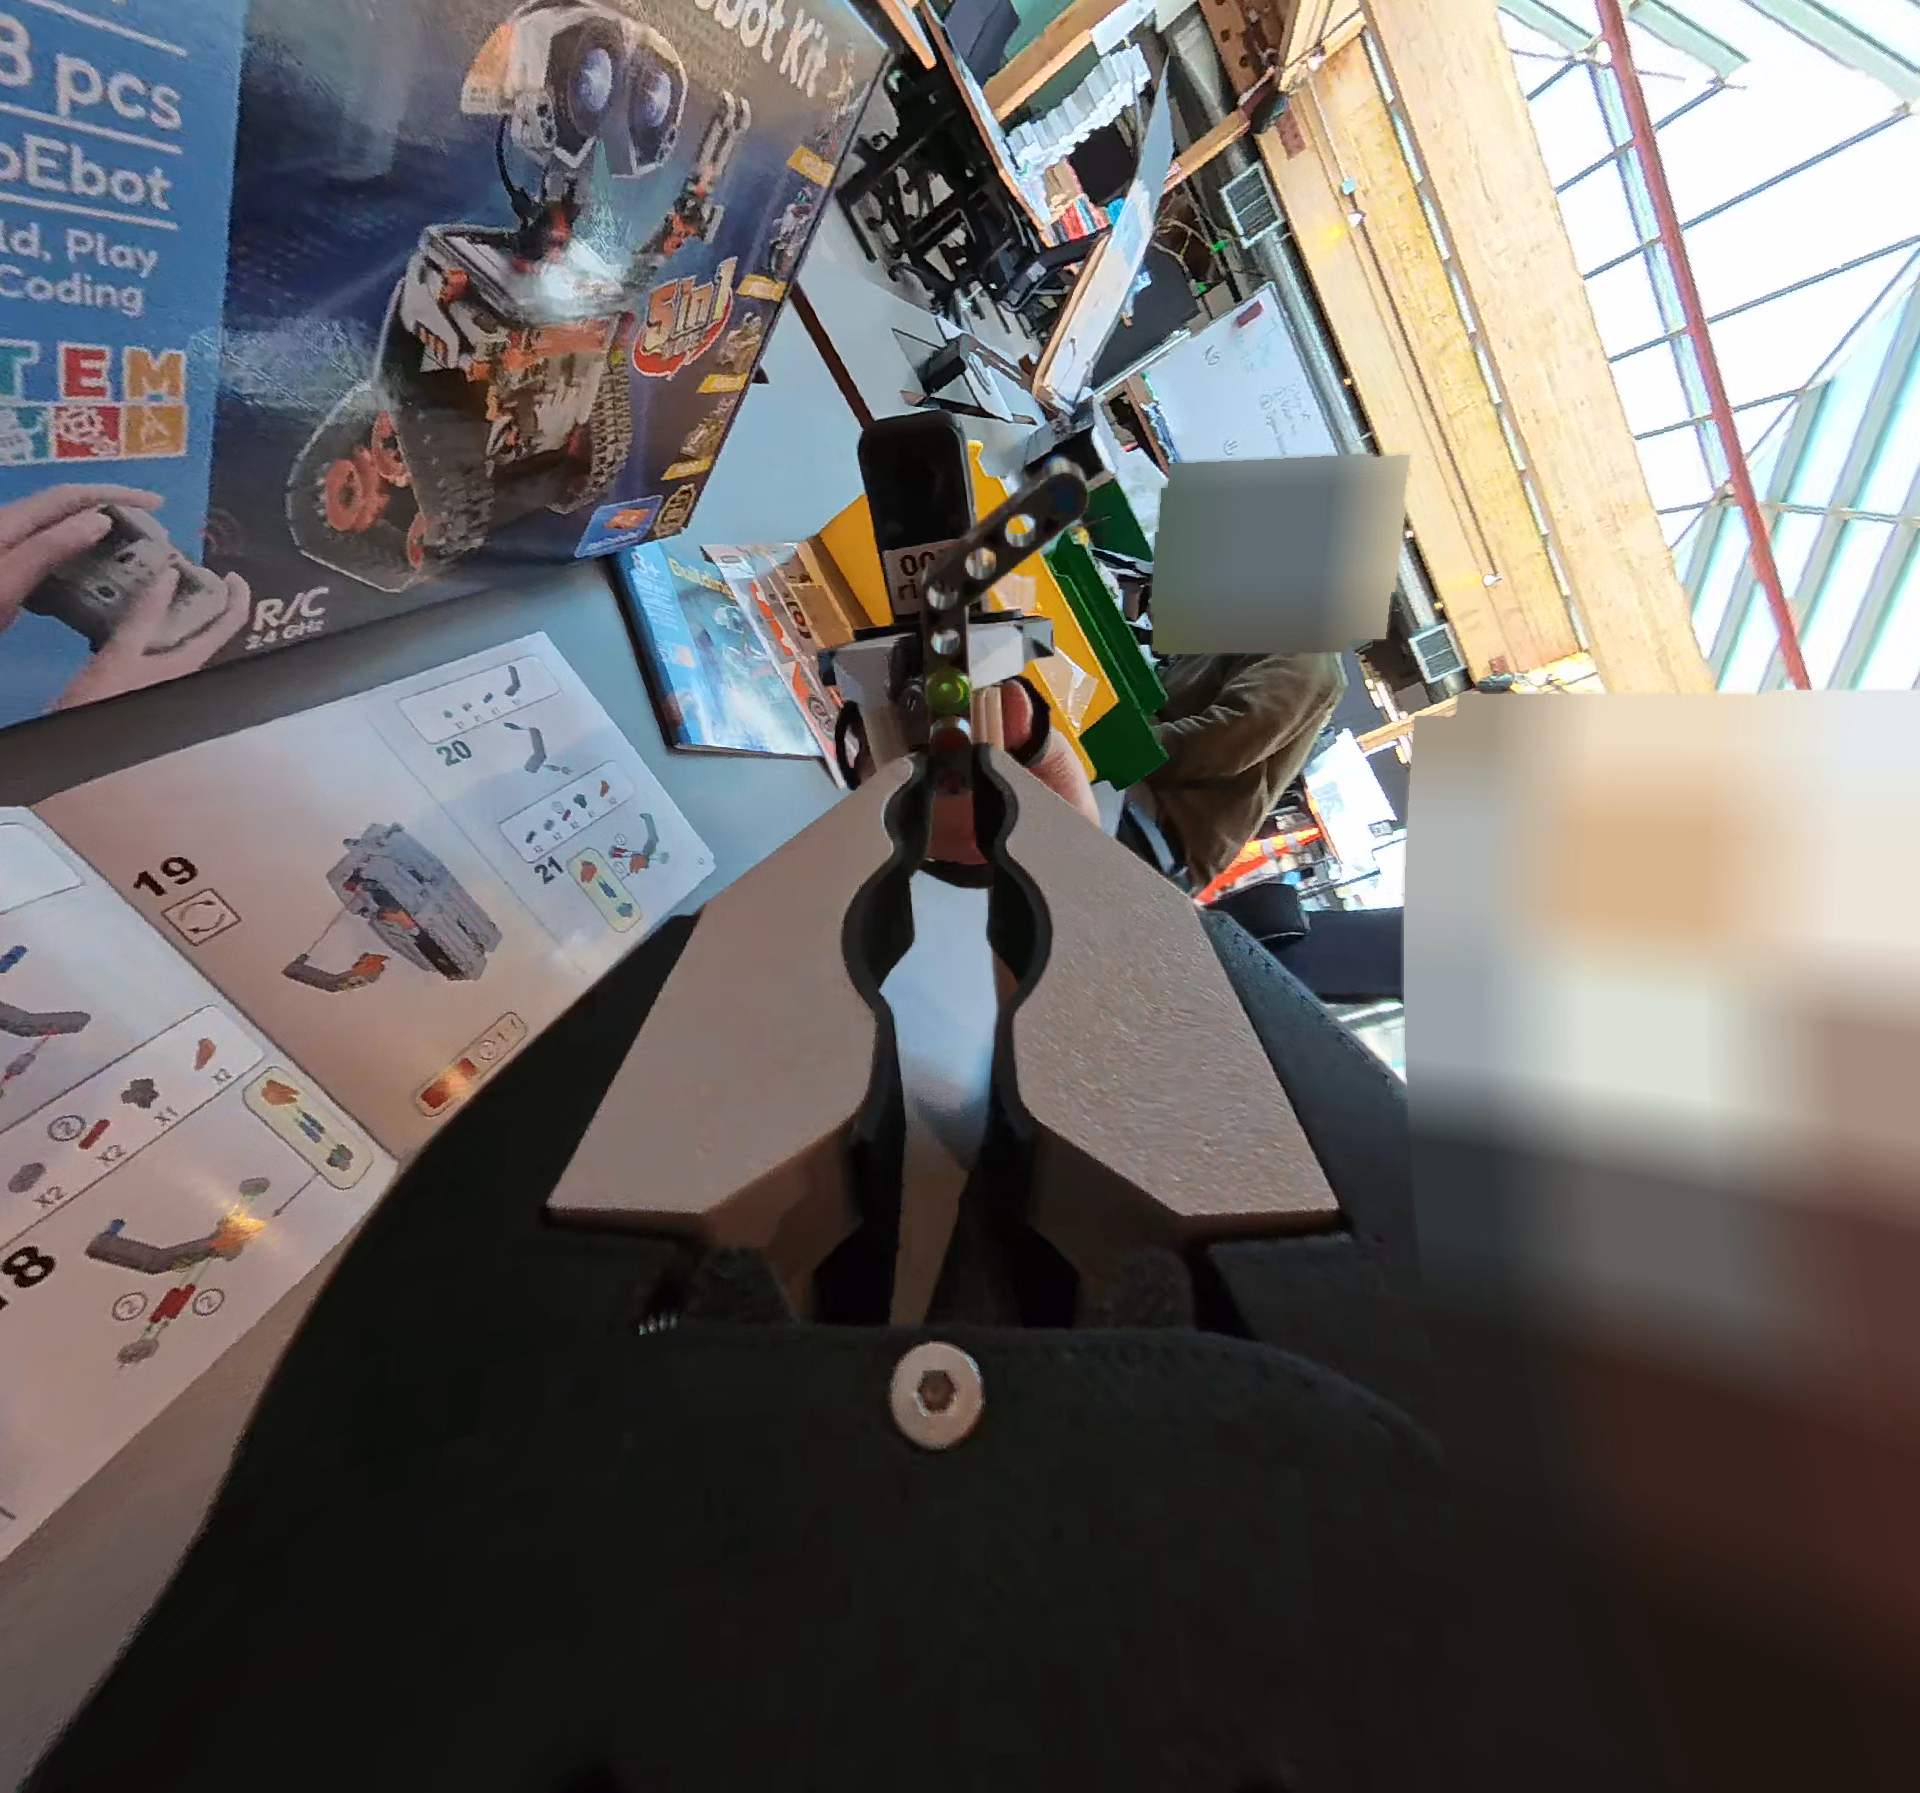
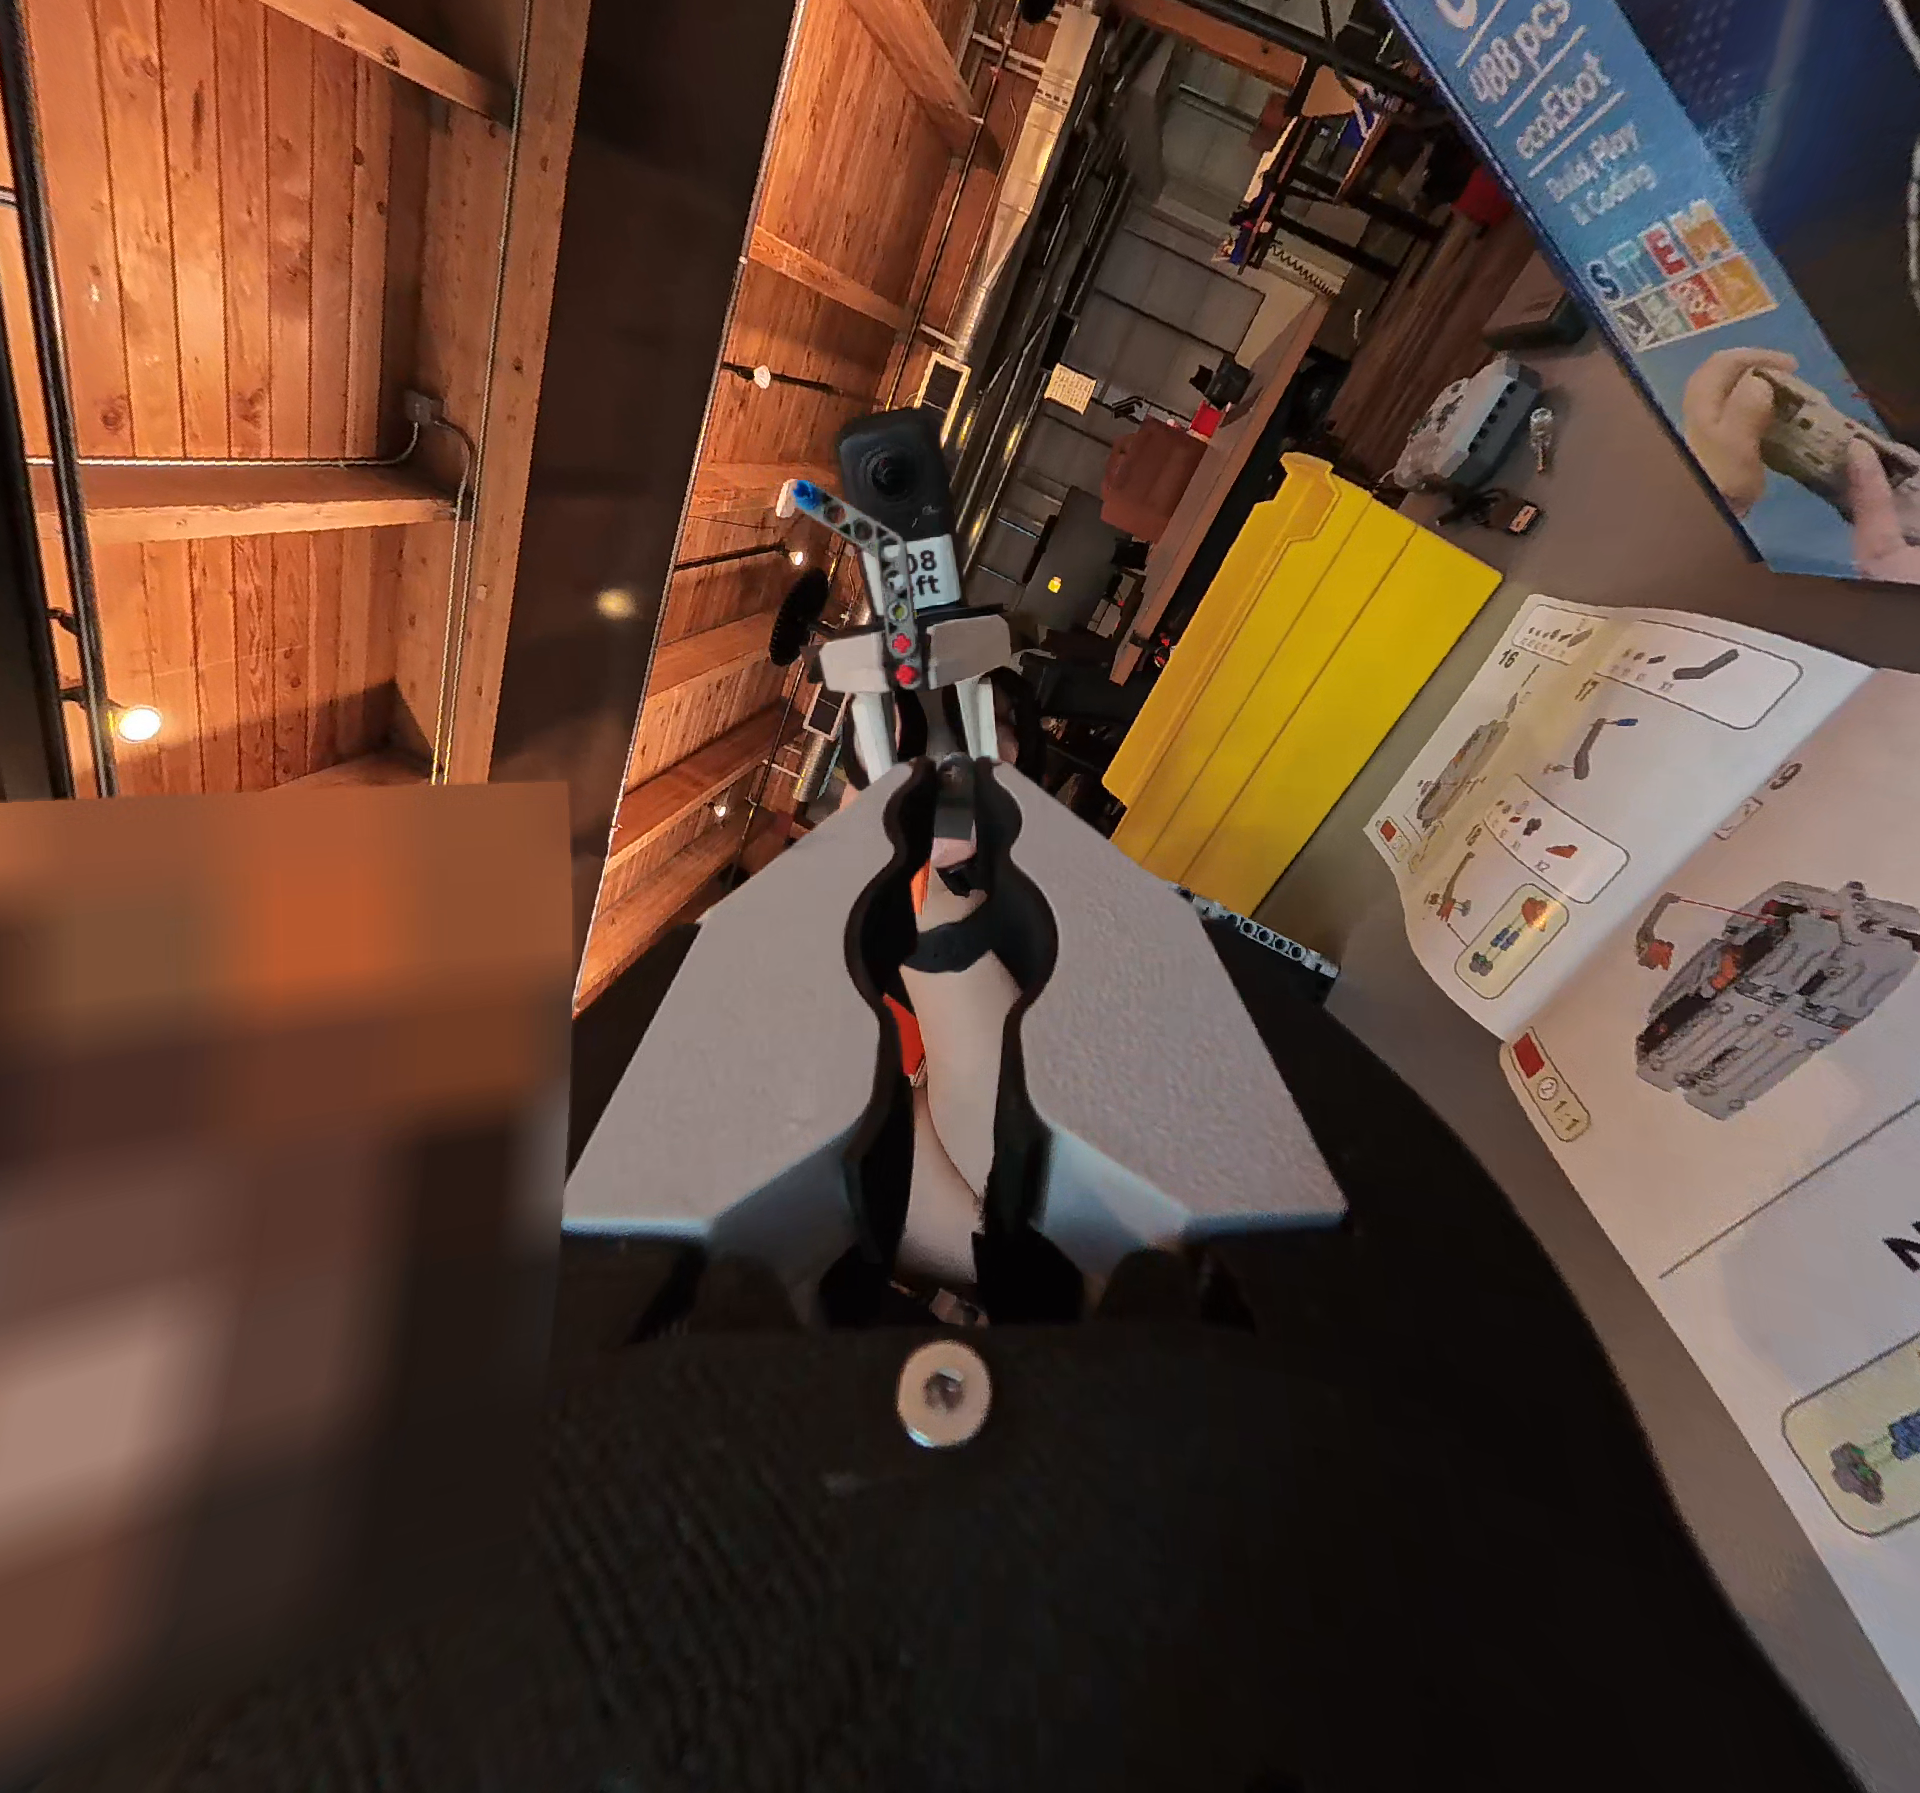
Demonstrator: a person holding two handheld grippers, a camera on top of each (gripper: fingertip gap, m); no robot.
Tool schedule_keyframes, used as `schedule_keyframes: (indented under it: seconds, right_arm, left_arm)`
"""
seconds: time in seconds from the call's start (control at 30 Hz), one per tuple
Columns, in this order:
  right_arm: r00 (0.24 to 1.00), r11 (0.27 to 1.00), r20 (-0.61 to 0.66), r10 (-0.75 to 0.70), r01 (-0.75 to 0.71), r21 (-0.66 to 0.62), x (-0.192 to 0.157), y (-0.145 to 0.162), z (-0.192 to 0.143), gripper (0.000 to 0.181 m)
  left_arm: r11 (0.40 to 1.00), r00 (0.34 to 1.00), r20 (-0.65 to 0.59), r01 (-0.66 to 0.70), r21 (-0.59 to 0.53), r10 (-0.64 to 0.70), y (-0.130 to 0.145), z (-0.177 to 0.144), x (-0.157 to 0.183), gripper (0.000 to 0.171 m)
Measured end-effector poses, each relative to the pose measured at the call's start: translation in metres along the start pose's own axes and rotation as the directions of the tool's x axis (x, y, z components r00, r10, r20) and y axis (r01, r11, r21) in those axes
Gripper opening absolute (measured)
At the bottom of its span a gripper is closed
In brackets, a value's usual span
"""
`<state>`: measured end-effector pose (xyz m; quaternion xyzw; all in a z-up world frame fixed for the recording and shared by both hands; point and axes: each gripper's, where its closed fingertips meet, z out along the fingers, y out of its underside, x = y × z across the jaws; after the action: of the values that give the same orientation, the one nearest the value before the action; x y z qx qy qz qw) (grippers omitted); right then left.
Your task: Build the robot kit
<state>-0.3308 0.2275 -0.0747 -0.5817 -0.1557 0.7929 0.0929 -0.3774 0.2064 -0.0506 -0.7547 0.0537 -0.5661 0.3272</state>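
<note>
Left gripper: the left gripper [image 1: 948, 772] has its jaws drawn narrow, the tips pinching the lower end of a dark angled beam [image 1: 982, 590] that stands up from them.
Beam: a grey perforated strip bent at the top, with a green pin [image 1: 948, 689] and a red pin [image 1: 948, 735] near the pinched end and a blue pin at the far tip; in the right wrist view the same dark angled beam [image 2: 871, 548] shows in front of the left gripper.
Right gripper: the right gripper [image 2: 951, 777] is also drawn narrow, its tips closed on a small dark piece [image 2: 954, 787]; what the piece is I cannot tell. It faces the left gripper, close to it, both held up above the bench [image 1: 748, 413].
Hand: fingers of the hand [image 1: 1049, 756] holding the other gripper show just behind the tips.
Yellow bin: a yellow bin [image 2: 1309, 683] stands on the bench beyond the grippers, seen from its outer wall; its contents are hidden.
Green bin: a green bin [image 1: 1101, 621] sits beside the yellow one, with a clear plastic bag [image 1: 1060, 683] at its mouth; what the bag holds is too small to tell.
Kit box: a large blue printed box [image 1: 468, 237] stands upright on the bench, shut, near the booklet.
Booklet: an open instruction booklet [image 1: 312, 912] lies flat on the bench in front of the box.
Second box: a smaller printed box [image 1: 727, 652] lies near the bins.
Loose part: a grey block assembly [image 2: 1475, 434] rests on the bench past the yellow bin.
</note>
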Motion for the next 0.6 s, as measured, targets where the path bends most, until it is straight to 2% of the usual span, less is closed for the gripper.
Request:
schedule_keyframes:
  seconds: [0.13, 0.2, 0.3, 0.4, 0.6]
  right_arm:
    - [1.000, 1.000, -0.002, -0.011, 0.011, 0.001, -0.002, -0.001, -0.002, 0.006]
    - [1.000, 1.000, -0.006, -0.009, 0.009, 0.005, -0.001, -0.001, -0.002, 0.006]
    - [1.000, 1.000, -0.011, -0.012, 0.012, -0.004, -0.001, 0.002, -0.002, 0.006]
    - [1.000, 1.000, -0.009, -0.014, 0.014, -0.005, -0.001, 0.001, -0.004, 0.006]
    - [1.000, 1.000, 0.003, -0.024, 0.024, -0.005, 0.001, 0.000, -0.006, 0.006]
  left_arm:
    - [0.997, 0.993, 0.093, -0.077, -0.012, 0.078, 0.002, 0.000, -0.001, 0.005]
    - [0.997, 0.992, 0.098, -0.082, -0.013, 0.083, 0.002, -0.001, 0.001, 0.005]
    - [0.999, 0.998, 0.048, -0.047, 0.007, 0.047, 0.001, -0.005, 0.007, 0.005]
    - [1.000, 0.998, -0.063, -0.009, 0.016, 0.010, 0.001, -0.006, 0.024, 0.005]
    - [1.000, 0.995, -0.097, -0.010, 0.019, 0.012, 0.000, -0.006, 0.029, 0.005]
